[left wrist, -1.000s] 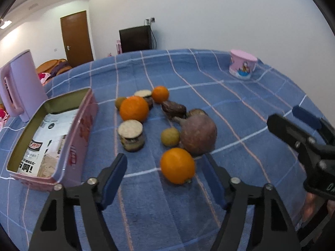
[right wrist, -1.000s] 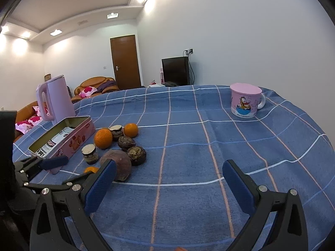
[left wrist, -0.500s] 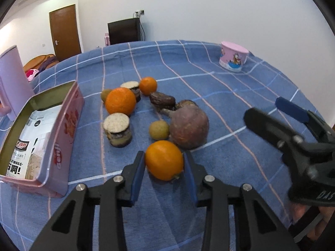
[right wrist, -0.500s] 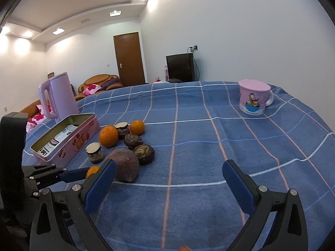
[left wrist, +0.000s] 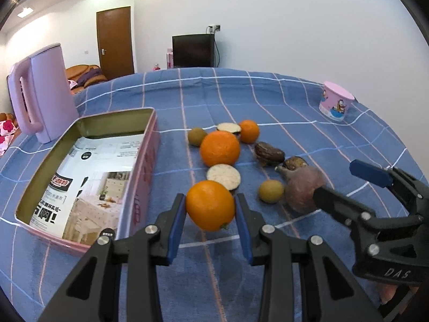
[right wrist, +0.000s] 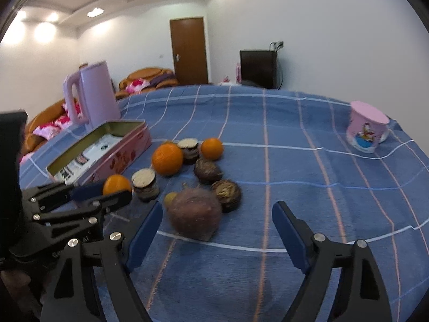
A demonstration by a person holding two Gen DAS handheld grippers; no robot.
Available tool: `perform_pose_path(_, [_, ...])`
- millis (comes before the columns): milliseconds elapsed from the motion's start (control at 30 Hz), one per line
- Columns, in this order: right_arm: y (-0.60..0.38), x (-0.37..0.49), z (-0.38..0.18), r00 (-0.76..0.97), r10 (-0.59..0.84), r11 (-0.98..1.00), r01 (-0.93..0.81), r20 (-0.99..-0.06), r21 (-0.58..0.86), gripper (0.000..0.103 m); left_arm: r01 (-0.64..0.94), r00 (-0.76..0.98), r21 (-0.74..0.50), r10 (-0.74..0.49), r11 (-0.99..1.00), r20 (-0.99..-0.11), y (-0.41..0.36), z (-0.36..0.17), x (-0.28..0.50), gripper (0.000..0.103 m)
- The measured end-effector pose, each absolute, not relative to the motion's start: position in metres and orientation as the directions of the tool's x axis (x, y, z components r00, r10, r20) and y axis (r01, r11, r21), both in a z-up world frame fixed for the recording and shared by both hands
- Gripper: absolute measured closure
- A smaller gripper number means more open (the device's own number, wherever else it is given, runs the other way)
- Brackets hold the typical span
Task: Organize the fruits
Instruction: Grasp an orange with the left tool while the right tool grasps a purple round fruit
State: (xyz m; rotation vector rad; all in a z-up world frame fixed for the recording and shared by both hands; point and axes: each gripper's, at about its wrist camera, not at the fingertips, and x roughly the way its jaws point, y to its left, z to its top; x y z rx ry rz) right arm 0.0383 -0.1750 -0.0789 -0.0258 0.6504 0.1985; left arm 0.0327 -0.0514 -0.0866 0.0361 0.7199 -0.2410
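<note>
Orange point(left wrist: 210, 205) now gripped, lifted, smooth, bright

Oranges: three point(left wrist: 210, 205) point(left wrist: 219, 148) point(left wrist: 249, 131). Small yellow-green fruits: two point(left wrist: 271, 191) point(left wrist: 196, 136). Cut eggplant rounds: two point(left wrist: 224, 174) point(left wrist: 228, 127). Dark wrinkled fruits: two point(left wrist: 269, 153) point(right wrist: 225, 194). Large purplish root: one point(right wrist: 197, 213). Tin box: one point(left wrist: 139, 187) (lined with printed paper). Kettle: one point(left wrist: 45, 94). Cup: one point(left wrist: 336, 103). Grippers: two point(left wrist: 210, 221) point(right wrist: 215, 237).

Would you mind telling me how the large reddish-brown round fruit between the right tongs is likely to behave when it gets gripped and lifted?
The reddish-brown fruit is round, so it may roll if nudged off-centre by the closing right tongs. It is the biggest fruit there, so probably fairly heavy. Its dull skin looks unlikely to slip.
</note>
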Motion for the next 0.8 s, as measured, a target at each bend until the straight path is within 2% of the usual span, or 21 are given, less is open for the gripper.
perform_pose_path(200, [-0.165,0.054,-0.084,0.732,0.180,0.977,-0.212,-0.657,0.032,0.018,0.230,0.729,-0.063,-0.215,0.971,-0.650,-0.049,-0.086,0.035,0.065])
perform_pose_path(267, [-0.162,0.059,-0.087,0.718,0.180,0.976,-0.217,-0.672,0.029,0.027,0.233,0.729,-0.074,-0.224,0.970,-0.647,-0.047,-0.086,0.035,0.065])
perform_pose_path(333, [-0.161,0.066,-0.093,0.692,0.177,0.976,-0.215,-0.700,0.034,0.031,0.230,0.729,-0.081,-0.227,0.970,-0.646,-0.046,-0.086,0.035,0.065])
perform_pose_path(367, [-0.161,0.068,-0.094,0.683,0.183,0.975,-0.217,-0.707,0.043,0.037,0.231,0.729,-0.085,-0.231,0.969,-0.645,-0.046,-0.085,0.035,0.065])
perform_pose_path(500, [-0.160,0.067,-0.094,0.686,0.207,0.970,-0.236,-0.698,0.057,0.051,0.232,0.736,-0.090,-0.235,0.969,-0.635,-0.045,-0.084,0.034,0.065])
perform_pose_path(800, [-0.162,0.059,-0.086,0.717,0.237,0.965,-0.254,-0.656,0.070,0.051,0.223,0.752,-0.089,-0.229,0.971,-0.618,-0.042,-0.083,0.031,0.065])
